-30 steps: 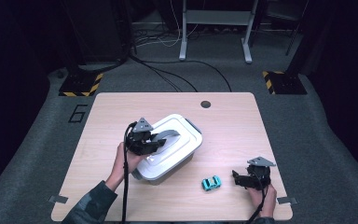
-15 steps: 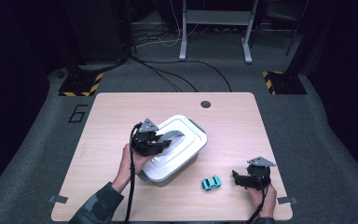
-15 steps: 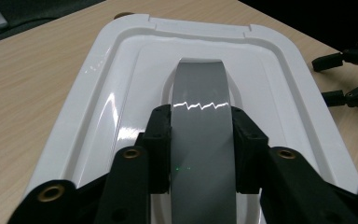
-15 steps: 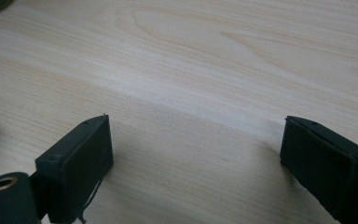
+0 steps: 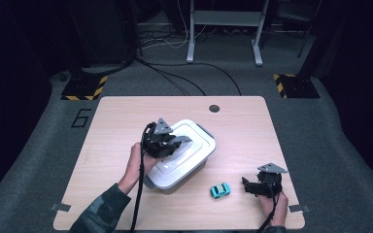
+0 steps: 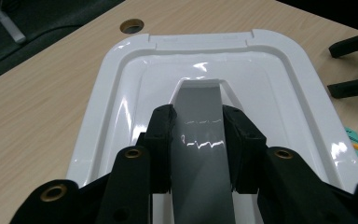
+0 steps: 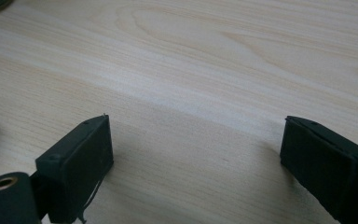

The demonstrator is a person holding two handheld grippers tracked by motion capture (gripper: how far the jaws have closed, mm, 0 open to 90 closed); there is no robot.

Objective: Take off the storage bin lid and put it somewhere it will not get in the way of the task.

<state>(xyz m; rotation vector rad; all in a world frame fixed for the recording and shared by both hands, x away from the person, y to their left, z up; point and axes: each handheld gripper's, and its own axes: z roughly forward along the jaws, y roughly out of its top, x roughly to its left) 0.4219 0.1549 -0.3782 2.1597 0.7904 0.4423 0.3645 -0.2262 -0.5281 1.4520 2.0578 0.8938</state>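
Left gripper (image 6: 198, 144) is clamped on the grey handle (image 6: 200, 116) set in the glossy white plastic lid (image 6: 121, 93) of the white storage box (image 5: 182, 167), mid-table. Right gripper (image 7: 196, 158) rests near the table's (image 5: 252, 126) front right corner, jaws apart with nothing between them. A small turquoise toy car (image 5: 219, 190), apparently untouched, lies between box and right gripper.

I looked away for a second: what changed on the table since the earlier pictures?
The left tongs, shut on the grey handle of the white container's lid, have drawn the container slightly toward the table's far right. The right tongs stayed open near the teal toy car, which has not moved.
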